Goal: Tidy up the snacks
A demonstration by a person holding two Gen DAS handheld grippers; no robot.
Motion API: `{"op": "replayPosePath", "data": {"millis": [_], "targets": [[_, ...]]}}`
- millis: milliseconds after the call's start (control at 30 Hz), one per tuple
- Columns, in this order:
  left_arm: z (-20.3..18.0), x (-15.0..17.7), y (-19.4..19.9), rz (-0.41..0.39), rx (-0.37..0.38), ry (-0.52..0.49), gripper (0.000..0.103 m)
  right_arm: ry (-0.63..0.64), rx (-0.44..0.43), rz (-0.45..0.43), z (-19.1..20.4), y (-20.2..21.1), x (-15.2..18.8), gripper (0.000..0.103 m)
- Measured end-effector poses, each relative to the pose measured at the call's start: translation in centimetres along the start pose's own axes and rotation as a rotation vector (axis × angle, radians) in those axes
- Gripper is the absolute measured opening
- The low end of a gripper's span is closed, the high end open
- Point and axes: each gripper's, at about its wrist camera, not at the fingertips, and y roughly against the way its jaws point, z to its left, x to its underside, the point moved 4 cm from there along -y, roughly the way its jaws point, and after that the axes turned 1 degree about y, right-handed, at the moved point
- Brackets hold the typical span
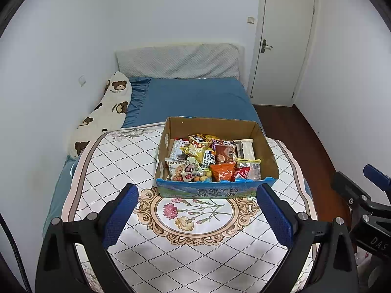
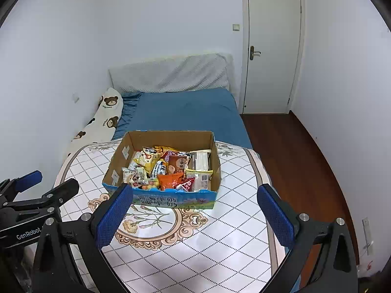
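Note:
An open cardboard box (image 1: pixel 265 144) (image 2: pixel 213 161) with a blue printed front stands on a round table (image 1: pixel 117 161) (image 2: pixel 234 229) covered with a white checked flower cloth. It is filled with several snack packets, among them an orange bag (image 1: pixel 221 172) (image 2: pixel 169 180) and a yellow bag (image 1: pixel 195 147) (image 2: pixel 146 160). My left gripper (image 1: pixel 198 191) hovers open above the table just in front of the box, nothing between its blue pads. My right gripper (image 2: pixel 195 191) is also open and empty, near the box's front. Each gripper shows at the edge of the other's view.
Behind the table lies a bed with a blue sheet (image 1: pixel 195 97) (image 2: pixel 180 112), a bear-print pillow (image 1: pixel 107 112) (image 2: pixel 102 119) along the left wall and a grey headboard cushion (image 1: pixel 178 61). A white door (image 1: pixel 281 44) (image 2: pixel 271 48) and brown wood floor (image 2: pixel 293 161) are on the right.

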Motion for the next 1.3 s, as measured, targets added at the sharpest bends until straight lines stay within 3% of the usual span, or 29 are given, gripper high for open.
{"op": "replayPosePath", "data": {"millis": [667,1300], "targets": [[0.3,-1.6,-6.6,0.019,-0.060,-0.002,0.102,-0.016,0.054,0.043,-0.7,-8.2,-0.6,0.103],[0.1,-1.3,-8.5,0.054,-0.061,-0.017,0.102,-0.007,0.072,0.075,-0.8,-10.2,-0.2,0.103]]}}
